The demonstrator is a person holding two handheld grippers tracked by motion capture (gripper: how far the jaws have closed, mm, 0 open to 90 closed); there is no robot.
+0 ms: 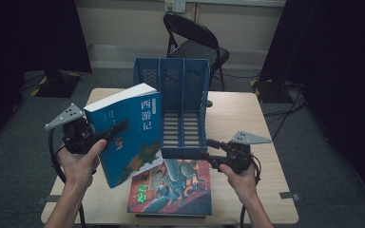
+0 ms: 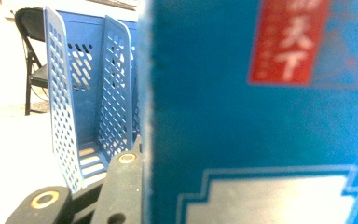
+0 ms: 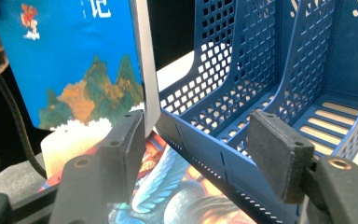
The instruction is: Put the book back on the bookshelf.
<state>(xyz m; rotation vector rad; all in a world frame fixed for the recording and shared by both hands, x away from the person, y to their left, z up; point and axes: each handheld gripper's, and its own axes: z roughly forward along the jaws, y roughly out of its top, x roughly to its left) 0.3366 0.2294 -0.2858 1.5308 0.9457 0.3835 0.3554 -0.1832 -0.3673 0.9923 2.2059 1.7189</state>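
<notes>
A blue book with white Chinese characters on its cover stands upright and slightly tilted above the table's left half. My left gripper is shut on it, with one jaw lying across the cover. In the left gripper view the blue book hides the far jaw. A blue three-slot file rack stands at the table's middle, open toward me. My right gripper is open at the rack's front right corner, the low front wall of the file rack passing between its pads without touching them.
A second book with a colourful cover lies flat at the table's near edge, under the rack's front. The wooden table is bare to the right of the rack. A black folding chair stands behind the table, between dark curtains.
</notes>
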